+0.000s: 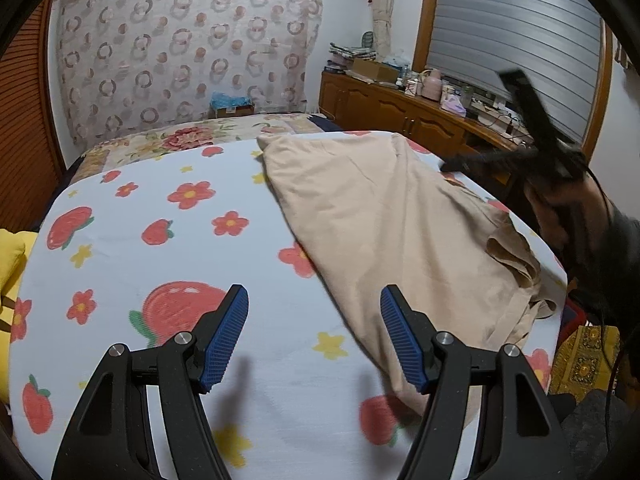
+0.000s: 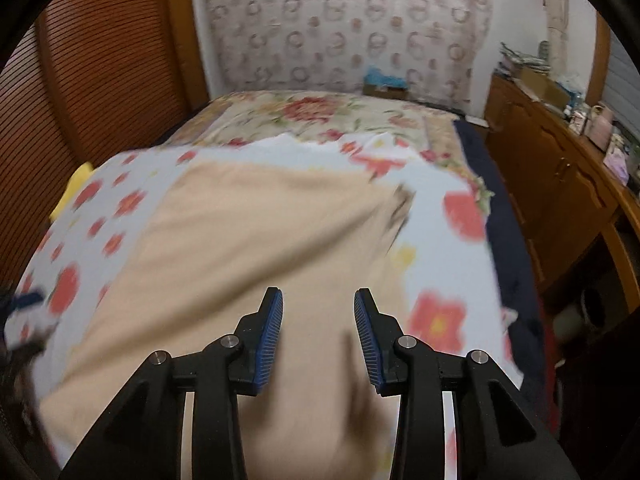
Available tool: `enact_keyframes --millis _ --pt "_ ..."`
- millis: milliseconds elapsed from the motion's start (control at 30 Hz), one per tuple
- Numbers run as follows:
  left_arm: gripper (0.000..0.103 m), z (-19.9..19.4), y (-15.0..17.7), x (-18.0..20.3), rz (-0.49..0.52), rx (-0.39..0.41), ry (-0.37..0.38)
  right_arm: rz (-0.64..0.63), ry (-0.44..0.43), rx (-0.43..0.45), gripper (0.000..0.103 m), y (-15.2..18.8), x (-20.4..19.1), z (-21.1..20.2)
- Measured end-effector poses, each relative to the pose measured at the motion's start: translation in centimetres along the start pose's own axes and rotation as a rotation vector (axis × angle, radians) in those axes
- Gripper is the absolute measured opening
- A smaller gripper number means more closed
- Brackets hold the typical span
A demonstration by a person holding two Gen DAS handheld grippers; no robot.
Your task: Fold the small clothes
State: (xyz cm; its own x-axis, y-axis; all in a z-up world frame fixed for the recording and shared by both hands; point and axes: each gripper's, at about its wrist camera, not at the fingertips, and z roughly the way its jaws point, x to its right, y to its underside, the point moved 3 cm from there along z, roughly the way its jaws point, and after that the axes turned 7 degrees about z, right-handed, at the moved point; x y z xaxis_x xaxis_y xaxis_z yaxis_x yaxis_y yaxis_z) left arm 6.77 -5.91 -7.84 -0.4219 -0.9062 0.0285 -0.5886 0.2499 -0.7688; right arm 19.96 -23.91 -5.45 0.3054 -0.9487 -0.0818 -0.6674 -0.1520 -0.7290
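Left wrist view: the left gripper (image 1: 314, 336) points down at a slant over the strawberry-print sheet (image 1: 160, 240), its blue-padded jaws standing wide apart with nothing between them. The beige garment (image 1: 380, 216) lies spread on the sheet to the right of the gripper, running from the far edge of the sheet toward the near right; its near right corner is bunched into folds. The right pad (image 1: 404, 344) sits over the garment's near edge; contact cannot be told. At the far right the right gripper (image 1: 532, 148) shows as a dark blur above the garment's right side, held by a hand (image 1: 560, 208) in a dark sleeve.

Right wrist view: the picture is smeared by motion. The right gripper (image 2: 318, 336) tilts downward above the beige garment (image 2: 248, 248), jaws partly apart and empty. The garment fills the middle of the strawberry-print sheet (image 2: 452, 316). A floral bedspread (image 2: 320, 116) lies beyond, and a wooden cabinet (image 2: 560, 176) stands on the right.
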Motion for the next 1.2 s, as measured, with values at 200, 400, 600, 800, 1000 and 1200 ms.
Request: enact_keyframes --millis 200,400,600,800,1000,1200 --pt "0.069 0.0 -0.1 1.1 0.019 -0.004 0.022 -0.062 -0.091 -0.059 0.039 5.4 -2.4 -3.3" --pt "0.069 0.2 -0.1 1.8 0.026 -0.011 0.037 -0.070 -0.121 -0.098 0.039 7.4 -2.6 -4.7" --pt "0.070 0.2 -0.2 2.6 0.039 -0.012 0.046 -0.099 -0.073 -0.109 0.024 8.0 -2.9 -6.1" --pt "0.069 0.3 -0.1 2.8 0.042 -0.018 0.050 -0.086 -0.061 -0.067 0.004 9.7 -2.3 -8.6" --pt "0.069 0.4 -0.2 3.2 0.049 -0.024 0.051 -0.025 -0.024 -0.065 0.004 12.2 -0.9 -11.3" --pt "0.069 0.3 0.3 3.6 0.053 -0.038 0.060 0.006 -0.005 -0.041 0.035 11.7 -1.3 -12.0"
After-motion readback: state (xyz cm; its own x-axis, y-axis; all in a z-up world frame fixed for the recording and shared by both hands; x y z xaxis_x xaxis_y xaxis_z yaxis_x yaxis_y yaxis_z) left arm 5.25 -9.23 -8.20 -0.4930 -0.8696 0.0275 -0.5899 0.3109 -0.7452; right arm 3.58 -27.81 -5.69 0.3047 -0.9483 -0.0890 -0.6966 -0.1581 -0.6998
